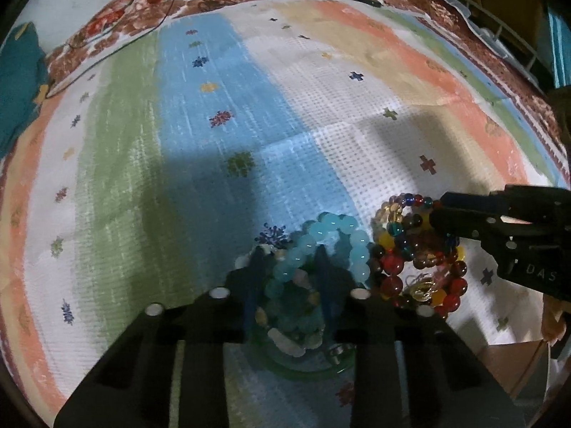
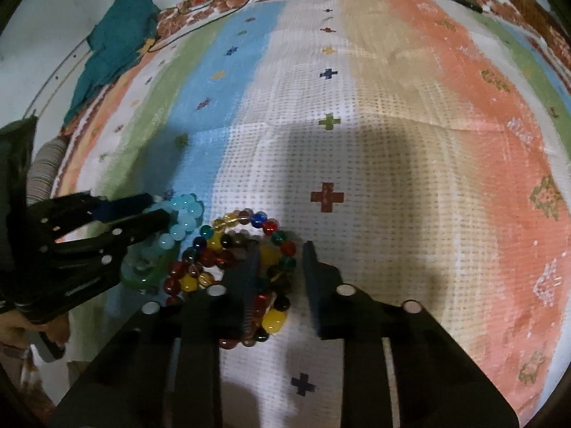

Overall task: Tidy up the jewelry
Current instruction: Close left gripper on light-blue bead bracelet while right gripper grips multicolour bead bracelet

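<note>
In the left wrist view, the left gripper (image 1: 289, 267) hangs over a green glass dish (image 1: 285, 363) that lies on the striped cloth (image 1: 221, 82). Its fingers stand apart on either side of a strand of light blue beads (image 1: 323, 235), which drapes over the dish's far edge; whether they press on the strand cannot be told. Paler beads lie inside the dish. Just right of the dish sits a heap of multicoloured bead bracelets (image 1: 392, 264), and the right gripper (image 1: 437, 215) comes in from the right with its tips against the heap's far side.

In the right wrist view, the right gripper (image 2: 282, 260) has its fingers well apart; the left finger (image 2: 249, 274) lies over the multicoloured bead bracelets (image 2: 228, 249), the other stands on bare cloth, and nothing is clamped between them. Left of the heap, the left gripper (image 2: 157, 208) reaches over the light blue beads (image 2: 183, 214) and the green glass dish (image 2: 150, 278). A teal cloth (image 2: 114, 39) lies far beyond the dish, at the edge of the striped cloth (image 2: 428, 107).
</note>
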